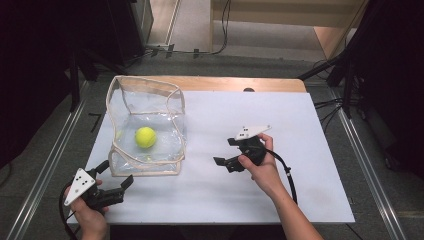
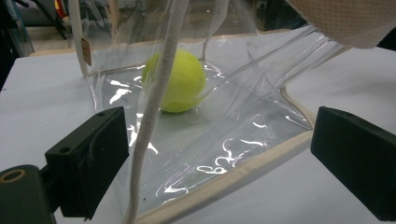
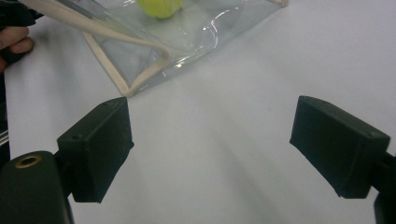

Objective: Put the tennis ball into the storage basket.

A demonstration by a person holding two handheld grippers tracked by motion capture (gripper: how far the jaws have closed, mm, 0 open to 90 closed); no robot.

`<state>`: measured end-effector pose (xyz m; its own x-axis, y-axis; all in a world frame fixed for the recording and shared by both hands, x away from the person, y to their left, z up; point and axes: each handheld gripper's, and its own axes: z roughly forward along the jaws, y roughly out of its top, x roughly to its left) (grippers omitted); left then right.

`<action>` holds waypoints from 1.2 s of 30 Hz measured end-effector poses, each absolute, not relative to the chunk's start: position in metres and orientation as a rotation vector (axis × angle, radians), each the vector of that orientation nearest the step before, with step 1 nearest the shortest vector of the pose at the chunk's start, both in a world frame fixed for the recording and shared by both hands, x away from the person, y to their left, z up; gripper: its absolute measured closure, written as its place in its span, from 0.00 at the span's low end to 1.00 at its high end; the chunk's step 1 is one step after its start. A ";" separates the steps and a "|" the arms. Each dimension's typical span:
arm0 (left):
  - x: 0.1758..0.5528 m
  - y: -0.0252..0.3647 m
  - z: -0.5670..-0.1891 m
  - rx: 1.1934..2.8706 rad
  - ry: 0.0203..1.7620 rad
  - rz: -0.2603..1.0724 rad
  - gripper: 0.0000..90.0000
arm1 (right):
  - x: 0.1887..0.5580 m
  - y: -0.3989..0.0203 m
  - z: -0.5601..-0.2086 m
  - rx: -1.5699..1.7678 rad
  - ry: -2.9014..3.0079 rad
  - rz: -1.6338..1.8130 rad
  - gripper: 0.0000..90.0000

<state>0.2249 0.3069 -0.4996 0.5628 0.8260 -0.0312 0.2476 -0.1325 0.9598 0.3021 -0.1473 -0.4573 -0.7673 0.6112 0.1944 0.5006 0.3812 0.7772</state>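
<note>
A yellow tennis ball (image 1: 145,137) lies inside a clear plastic bag (image 1: 170,107) with beige trim, which stands open on the left of the white table (image 1: 300,125). My left gripper (image 1: 116,174) is at the bag's near left corner, open. In the left gripper view its jaws straddle the bag's beige bottom edge (image 2: 243,175) without touching it, and the ball (image 2: 180,81) sits beyond a hanging strap (image 2: 154,107). My right gripper (image 1: 225,151) is to the right of the bag, low over the table and open. In the right gripper view it (image 3: 224,149) has only bare table between its jaws, with the bag's corner (image 3: 140,70) ahead.
The white sheet covers a wooden tabletop (image 1: 240,84) whose far edge shows. Metal rails (image 1: 370,170) run along both sides on the floor, and cables (image 1: 330,105) lie at the right. A wide stretch of white sheet (image 1: 200,195) lies between the bag and the front edge.
</note>
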 end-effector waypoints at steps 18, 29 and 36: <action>0.225 0.305 -0.500 1.687 0.908 0.650 0.05 | 0.288 -0.183 -0.492 1.117 2.430 1.423 0.12; 0.225 0.304 -0.500 1.691 0.907 0.654 0.05 | 0.283 -0.204 -0.510 1.190 2.378 1.445 0.12; 0.225 0.304 -0.500 1.691 0.908 0.654 0.05 | 0.280 -0.215 -0.510 1.213 2.349 1.459 0.12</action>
<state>0.2245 0.3044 -0.4999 0.5610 0.8277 -0.0141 0.2485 -0.1522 0.9566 0.2803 -0.2150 -0.5102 -0.6710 0.6816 0.2919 0.5638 0.2134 0.7979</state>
